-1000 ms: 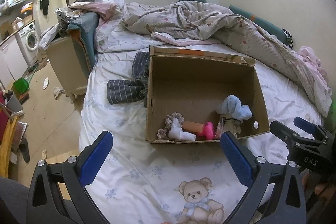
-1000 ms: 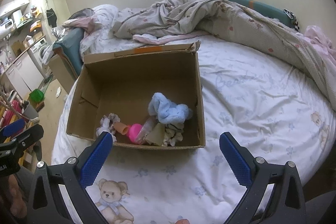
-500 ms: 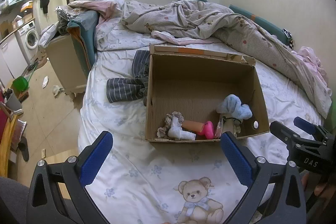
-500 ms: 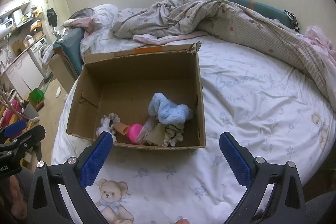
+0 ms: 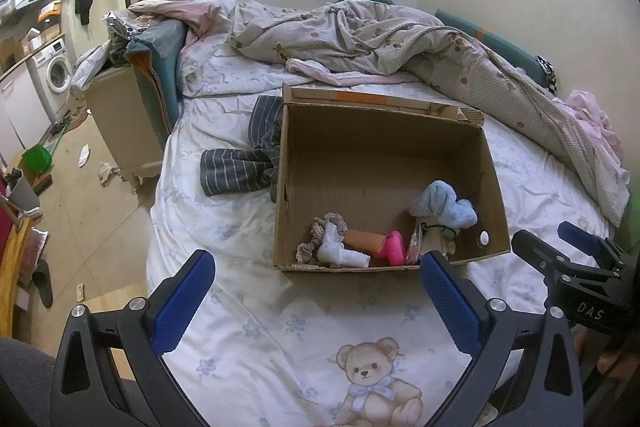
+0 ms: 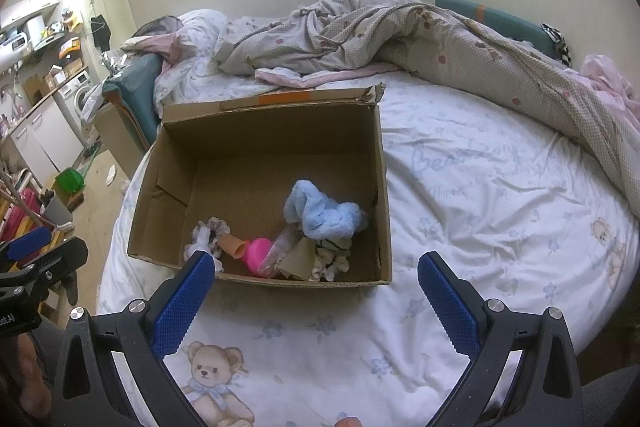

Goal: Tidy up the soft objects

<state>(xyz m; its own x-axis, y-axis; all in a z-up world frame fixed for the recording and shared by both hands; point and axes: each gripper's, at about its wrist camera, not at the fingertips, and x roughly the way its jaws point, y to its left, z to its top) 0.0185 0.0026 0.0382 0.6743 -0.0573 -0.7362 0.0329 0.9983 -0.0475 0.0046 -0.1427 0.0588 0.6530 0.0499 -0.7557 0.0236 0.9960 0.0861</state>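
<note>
An open cardboard box (image 5: 384, 147) (image 6: 264, 131) sits on the bed. Inside near its front wall lie a light blue fluffy cloth (image 5: 444, 207) (image 6: 324, 215), a lace scrunchie (image 5: 324, 231) (image 6: 208, 231), a pink item (image 5: 392, 247) (image 6: 258, 253) and other small soft things. A striped grey garment (image 5: 244, 163) lies on the sheet left of the box. My left gripper (image 5: 316, 291) is open and empty, in front of the box. My right gripper (image 6: 312, 291) is open and empty, in front of the box; it also shows in the left wrist view (image 5: 560, 251).
A crumpled checked quilt (image 5: 400, 43) (image 6: 400, 35) lies across the far side of the bed. A bedside cabinet (image 5: 124, 123) piled with cloths stands left of the bed. The bed edge drops to the floor (image 5: 88, 219) at the left.
Both views have barely shifted; the box and its contents have not moved. Both grippers remain open.
</note>
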